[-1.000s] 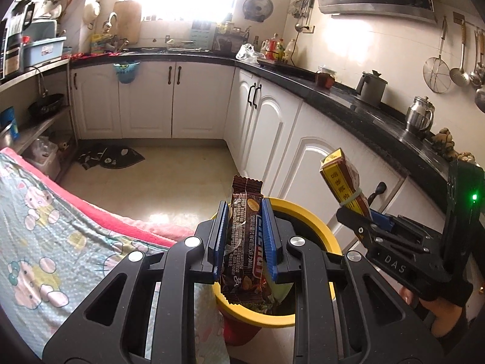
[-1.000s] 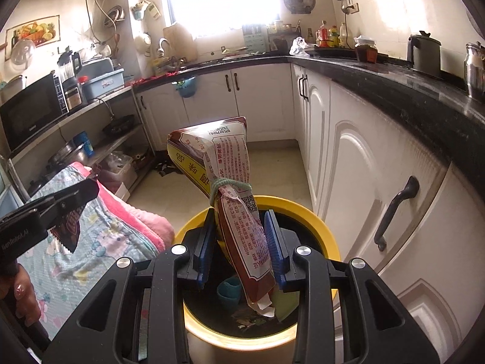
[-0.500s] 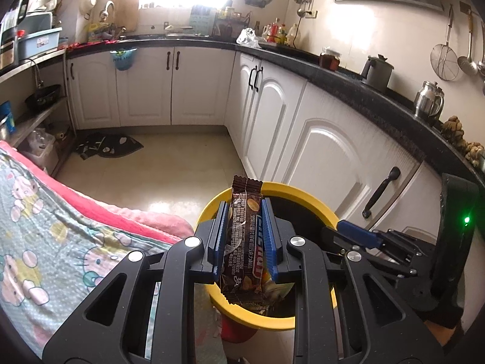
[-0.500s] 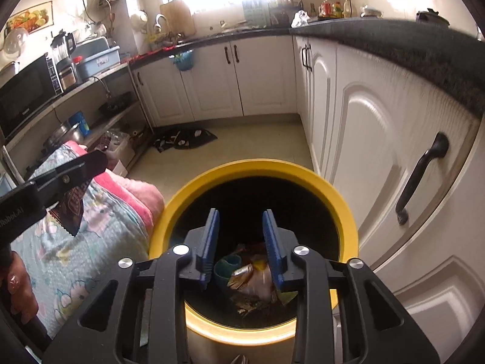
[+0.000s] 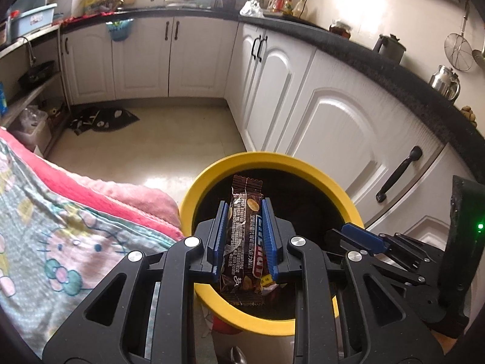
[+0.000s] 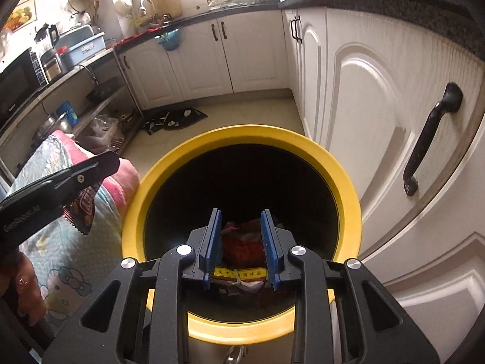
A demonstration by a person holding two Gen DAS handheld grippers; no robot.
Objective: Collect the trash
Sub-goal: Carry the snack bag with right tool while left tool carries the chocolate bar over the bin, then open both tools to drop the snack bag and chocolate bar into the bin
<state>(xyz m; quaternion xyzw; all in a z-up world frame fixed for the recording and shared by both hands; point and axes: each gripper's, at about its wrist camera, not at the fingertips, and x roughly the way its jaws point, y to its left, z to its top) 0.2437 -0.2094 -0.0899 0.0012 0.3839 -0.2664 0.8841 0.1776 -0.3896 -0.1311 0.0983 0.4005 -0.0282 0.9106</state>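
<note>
The yellow-rimmed trash bin stands on the kitchen floor just beside the white cabinet doors, with a bed or couch under a pink and cartoon-print blanket on its other side, and both grippers hang over its dark mouth. In the right wrist view the bin's rim rings nearly the whole centre of the picture, and discarded packets, among them a red one and one with a yellow printed strip, lie heaped at the bottom. The right gripper points steeply down into the opening, its blue pads parted with nothing between them, only the rubbish far below showing through the gap; it has nothing left to drop. The left gripper is pinching a brown snack wrapper, pads pressed on its two long edges. The wrapper's long axis runs along the fingers, its crimped top end standing out past the fingertips over the middle of the opening and its lower end hanging near the rim's near side. So the wrapper lies inside the rim's outline as this view shows it, though the right wrist view, which catches the left gripper from the side, puts the packet against the blanket, close to the rim's left edge, not plainly over the hole. My judgement: the release turns on that margin, and easing the left hand a little toward the bin's centre before parting the pads would keep the wrapper from catching on the rim.
</note>
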